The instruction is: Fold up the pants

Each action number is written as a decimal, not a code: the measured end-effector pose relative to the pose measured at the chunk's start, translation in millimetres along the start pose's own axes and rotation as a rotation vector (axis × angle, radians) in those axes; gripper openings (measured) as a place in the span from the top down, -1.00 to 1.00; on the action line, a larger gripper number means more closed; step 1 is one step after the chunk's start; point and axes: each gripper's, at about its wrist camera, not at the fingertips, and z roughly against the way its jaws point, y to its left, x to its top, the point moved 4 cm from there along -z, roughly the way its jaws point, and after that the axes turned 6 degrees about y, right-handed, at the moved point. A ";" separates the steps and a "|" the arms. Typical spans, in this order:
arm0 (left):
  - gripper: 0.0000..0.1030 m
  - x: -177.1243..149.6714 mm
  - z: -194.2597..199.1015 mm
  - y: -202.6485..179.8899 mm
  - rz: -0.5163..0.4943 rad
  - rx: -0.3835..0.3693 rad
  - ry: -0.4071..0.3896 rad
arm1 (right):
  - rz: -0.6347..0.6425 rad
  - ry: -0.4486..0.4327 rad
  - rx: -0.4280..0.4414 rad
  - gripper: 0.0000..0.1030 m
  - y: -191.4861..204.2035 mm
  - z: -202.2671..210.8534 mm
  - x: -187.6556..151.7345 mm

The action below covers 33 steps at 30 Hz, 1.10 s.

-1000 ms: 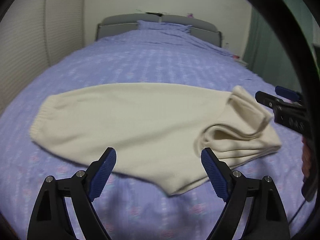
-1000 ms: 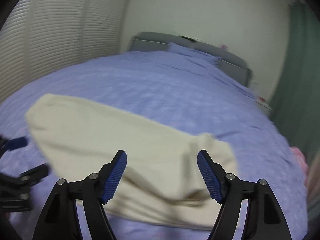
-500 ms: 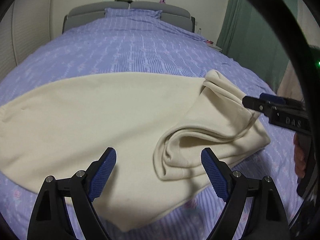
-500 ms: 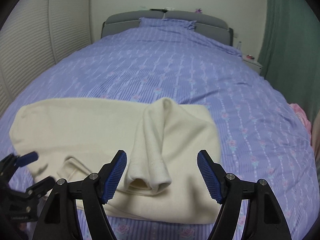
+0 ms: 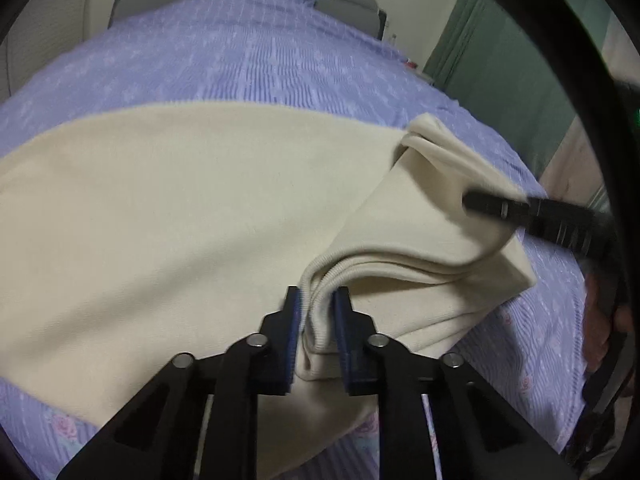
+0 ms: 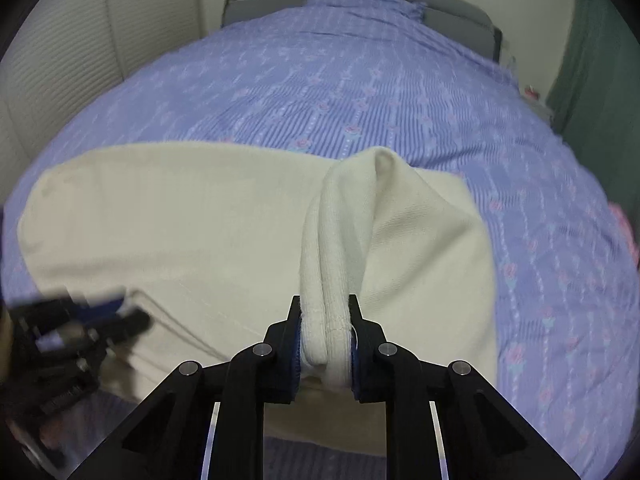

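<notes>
**One fold down, both tongs on the cuff end**

We start on the left, where the cream pants [image 5: 168,208] lie flat across the purple bedspread [image 5: 248,60], their far end running out of the left wrist view. Nothing there has been doubled over yet, as far as we can see. Moving right, the fabric is already turned back on itself into a thick layered bundle, so we judge one fold as made or partly made.

Our left gripper [image 5: 316,320] has just closed, and its blue pads pinch the ribbed edge of that bundle. Further right, our right gripper [image 6: 325,334] has also just closed, clamped on the raised ribbed cuff [image 6: 340,240] that stands up between its pads.

What we think is left: carry this gripped end over the flat part, then flatten and square the stack.
</notes>
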 end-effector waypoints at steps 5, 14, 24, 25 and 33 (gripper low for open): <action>0.94 -10.2 27.7 14.7 0.042 0.007 -0.042 | -0.108 -0.124 0.121 0.65 10.6 38.0 52.6; 0.96 -21.7 37.3 49.1 0.088 0.012 -0.039 | 0.013 -0.060 0.015 0.65 104.6 -14.0 138.6; 0.36 -20.2 44.6 51.3 0.025 0.070 -0.088 | 0.158 -0.164 0.078 -0.22 155.5 -19.1 146.7; 0.32 -19.5 47.3 51.0 0.016 0.065 -0.092 | 0.172 -0.177 0.070 -0.22 154.8 -11.7 141.3; 0.32 -9.7 48.3 22.8 -0.047 -0.032 -0.107 | 0.150 -0.265 -0.030 -0.22 76.4 35.6 32.6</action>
